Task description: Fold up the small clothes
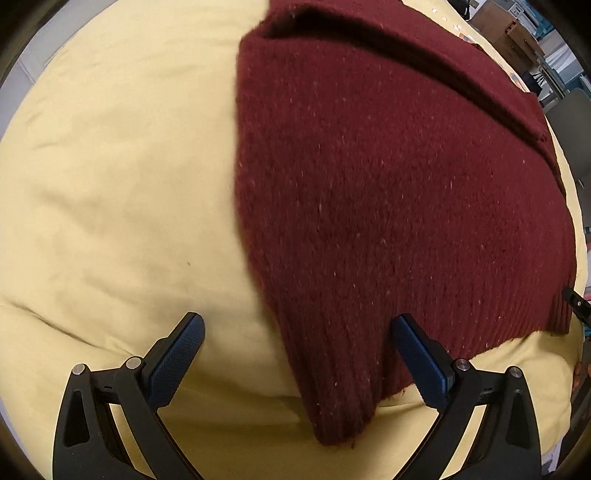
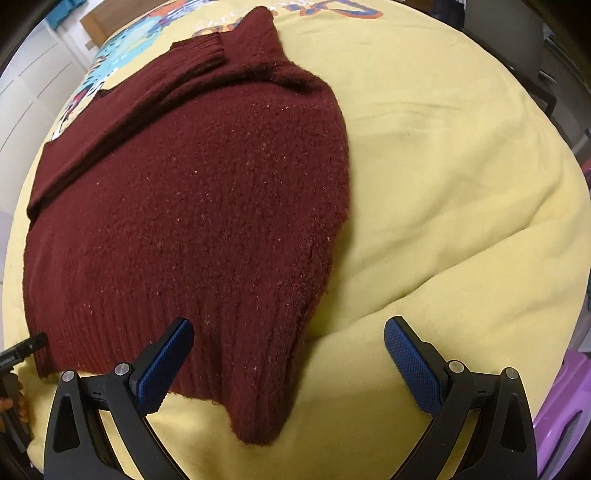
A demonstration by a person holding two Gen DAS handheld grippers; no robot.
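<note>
A dark red knitted sweater (image 1: 388, 192) lies flat on a pale yellow bedcover (image 1: 118, 192), its sleeves folded in across the body. Its ribbed hem points toward both cameras. My left gripper (image 1: 297, 334) is open and empty, its jaws wide apart on either side of the hem's left corner. In the right wrist view the same sweater (image 2: 192, 206) lies on the bedcover (image 2: 461, 206). My right gripper (image 2: 288, 338) is open and empty, its jaws straddling the hem's right corner. A folded sleeve cuff (image 2: 201, 50) rests near the collar at the far end.
A colourful printed pattern (image 2: 122, 51) shows on the bedcover beyond the sweater. Cardboard boxes and shelving (image 1: 517, 33) stand past the bed's far right corner. A purple object (image 2: 565, 406) sits off the bed's near right edge. White cabinet doors (image 2: 33, 85) stand at the left.
</note>
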